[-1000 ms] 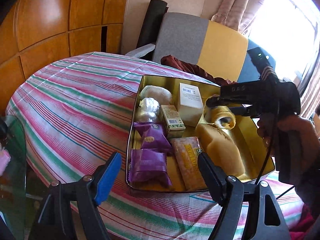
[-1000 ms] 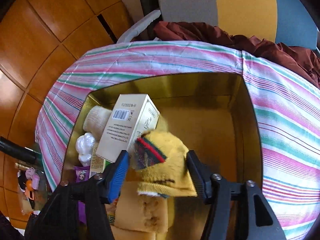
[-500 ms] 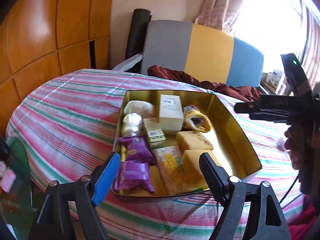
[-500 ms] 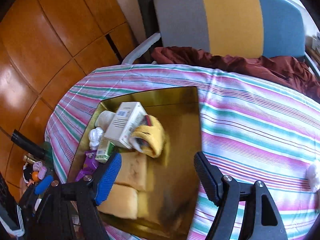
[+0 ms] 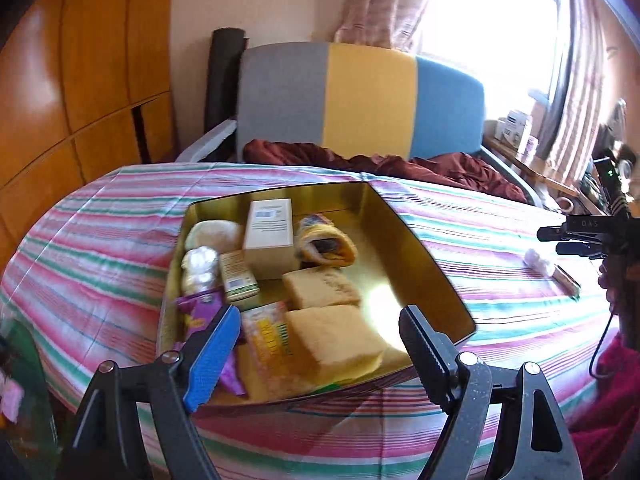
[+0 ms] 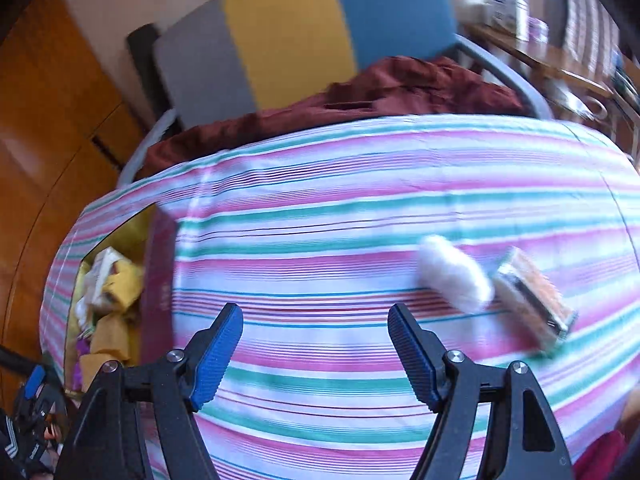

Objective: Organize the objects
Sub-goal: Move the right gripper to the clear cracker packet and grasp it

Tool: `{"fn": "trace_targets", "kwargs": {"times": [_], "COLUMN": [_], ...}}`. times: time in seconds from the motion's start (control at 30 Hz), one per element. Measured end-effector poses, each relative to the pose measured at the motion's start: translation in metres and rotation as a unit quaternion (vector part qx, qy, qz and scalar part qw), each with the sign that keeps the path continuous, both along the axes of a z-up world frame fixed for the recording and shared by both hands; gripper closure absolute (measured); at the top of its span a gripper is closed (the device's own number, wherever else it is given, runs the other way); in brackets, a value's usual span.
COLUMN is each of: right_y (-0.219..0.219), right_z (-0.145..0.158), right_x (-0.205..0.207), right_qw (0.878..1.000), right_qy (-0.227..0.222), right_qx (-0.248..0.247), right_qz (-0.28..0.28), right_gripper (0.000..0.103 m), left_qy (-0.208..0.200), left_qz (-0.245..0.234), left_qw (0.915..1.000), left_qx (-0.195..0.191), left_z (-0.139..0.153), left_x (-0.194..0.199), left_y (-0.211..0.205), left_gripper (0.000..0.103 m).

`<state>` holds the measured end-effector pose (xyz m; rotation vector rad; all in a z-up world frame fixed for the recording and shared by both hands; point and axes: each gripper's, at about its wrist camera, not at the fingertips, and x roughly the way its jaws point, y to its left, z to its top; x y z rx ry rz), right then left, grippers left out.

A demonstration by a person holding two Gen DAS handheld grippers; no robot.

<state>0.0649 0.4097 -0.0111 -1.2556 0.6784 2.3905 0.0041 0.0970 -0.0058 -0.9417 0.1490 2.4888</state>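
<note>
A gold tin [image 5: 420,248] sits on the striped tablecloth [image 5: 100,248], holding a white box [image 5: 268,236], a rolled yellow sock [image 5: 324,240], yellow sponges [image 5: 332,336], purple packets and small items. My left gripper [image 5: 320,348] is open and empty over the tin's near edge. My right gripper [image 6: 316,352] is open and empty above bare cloth, right of the tin [image 6: 108,280]. A white fluffy ball [image 6: 454,276] and a small box [image 6: 532,296] lie on the cloth ahead to its right. They also show in the left wrist view [image 5: 538,262].
A grey, yellow and blue chair [image 5: 360,100] with a dark red cloth [image 5: 360,160] stands behind the table. Wooden panels [image 5: 80,80] are at the left. A side table [image 5: 520,140] with small items stands by the window.
My right gripper let go of the yellow sock in the tin, opened, and swung right, away from the tin, over the cloth. My left gripper pulled back slightly.
</note>
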Motion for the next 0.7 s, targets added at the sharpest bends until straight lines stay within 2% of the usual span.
{"fn": "trace_targets", "kwargs": {"times": [0.23, 0.4, 0.57, 0.7], "right_y": [0.084, 0.133, 0.162, 0.174], "right_z": [-0.011, -0.026, -0.045, -0.058], "right_x": [0.038, 0.056, 0.065, 0.066], "right_qw": [0.993, 0.987, 0.979, 0.977], "right_qy": [-0.04, -0.051, -0.051, -0.053], "right_qx": [-0.009, -0.032, -0.047, -0.059], "right_qz": [-0.106, -0.149, -0.19, -0.199], "right_gripper": [0.026, 0.026, 0.026, 0.026], "left_qy": [0.002, -0.001, -0.003, -0.01], "left_qz": [-0.048, -0.077, -0.107, -0.128], "left_qw": [0.9987, 0.9967, 0.9935, 0.9906], "left_qx": [-0.015, -0.026, -0.038, -0.045], "left_z": [0.002, 0.0, -0.002, -0.006], "left_x": [0.007, 0.011, 0.019, 0.021], "left_y": [0.039, 0.065, 0.089, 0.107], "left_gripper": [0.021, 0.021, 0.021, 0.021]}}
